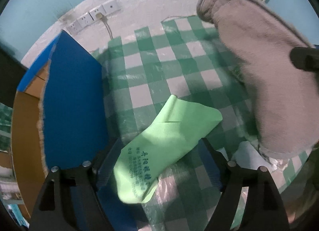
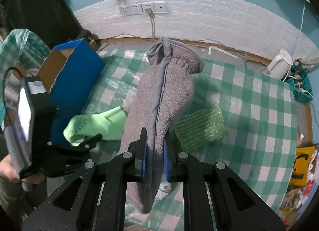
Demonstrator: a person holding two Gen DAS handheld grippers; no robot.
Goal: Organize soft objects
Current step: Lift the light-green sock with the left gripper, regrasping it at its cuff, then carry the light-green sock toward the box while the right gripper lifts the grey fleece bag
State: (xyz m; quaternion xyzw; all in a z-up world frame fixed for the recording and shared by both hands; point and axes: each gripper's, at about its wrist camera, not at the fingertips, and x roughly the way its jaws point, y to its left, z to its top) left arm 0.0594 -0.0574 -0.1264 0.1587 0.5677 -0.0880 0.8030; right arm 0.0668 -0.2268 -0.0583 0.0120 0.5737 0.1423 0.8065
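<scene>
My right gripper (image 2: 155,149) is shut on a grey fleece mitt (image 2: 165,93) and holds it lifted over the green checked tablecloth (image 2: 249,115); the mitt also shows in the left wrist view (image 1: 265,83) at the right. A light green cloth (image 1: 159,145) with printed text lies on the cloth between the fingers of my left gripper (image 1: 159,163), which is open around it. The green cloth (image 2: 97,125) and the left gripper (image 2: 93,139) also show in the right wrist view. A green bubble-wrap piece (image 2: 201,127) lies right of the mitt.
A blue cardboard box (image 1: 71,99), open at the top, stands at the left of the table (image 2: 77,69). A wall with sockets (image 2: 143,8) runs behind. A white kettle (image 2: 279,64) and a blue basket (image 2: 303,91) are at the far right.
</scene>
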